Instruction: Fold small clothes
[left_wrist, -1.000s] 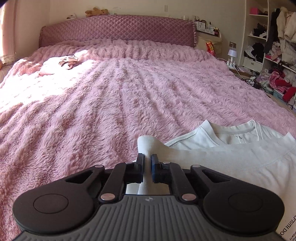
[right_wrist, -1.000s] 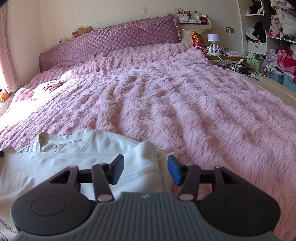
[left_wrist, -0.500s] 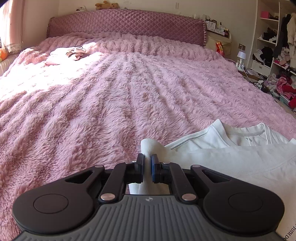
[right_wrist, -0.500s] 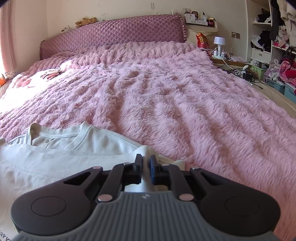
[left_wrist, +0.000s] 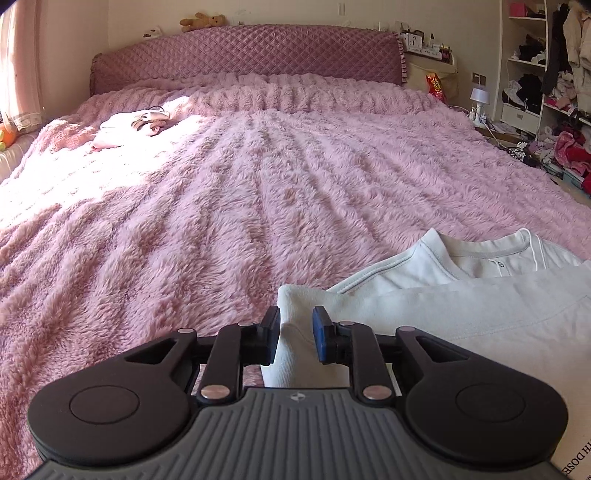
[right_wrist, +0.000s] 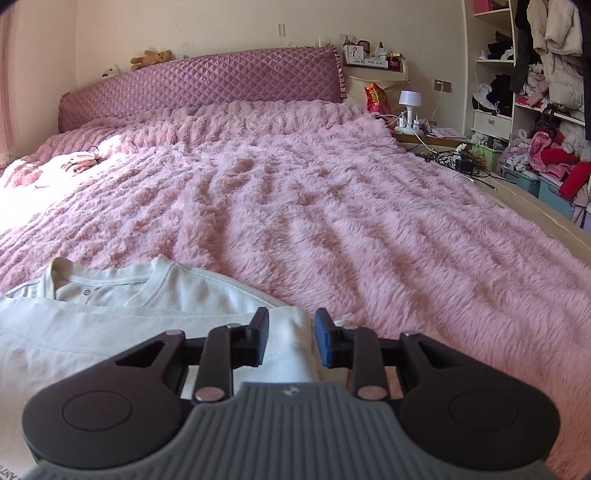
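Left gripper (left_wrist: 295, 334): low centre of the left wrist view. Its jaws have just been opening and now stand a little apart. A raised fold of the white shirt (left_wrist: 461, 306) sits in the gap. The black pad on the left seems just clear of the cloth, and the blue pad on the right looks to be at the cloth's edge; no pinch shows.

Right gripper (right_wrist: 290, 338): low centre of the right wrist view. Its jaws have just been opening and are slightly spread. The shirt's (right_wrist: 122, 332) folded corner lies between the pads, with a clear gap at the black pad; whether the blue pad touches the cloth I cannot tell.

Shirt, place: on the pink furry blanket (left_wrist: 258, 192), lower right in the left wrist view and lower left in the right wrist view.

Shirt, direction: the neckline with its small button points up the frame, toward the quilted headboard (left_wrist: 243, 51). A folded layer lies across the body below the collar, its long edge running side to side in both views.

Counts: two grippers, one white shirt, one blanket, one headboard, one brown teddy bear (left_wrist: 199, 21) on top of the headboard, one small heap of pale clothing (left_wrist: 133, 123) in the sunlit upper left.
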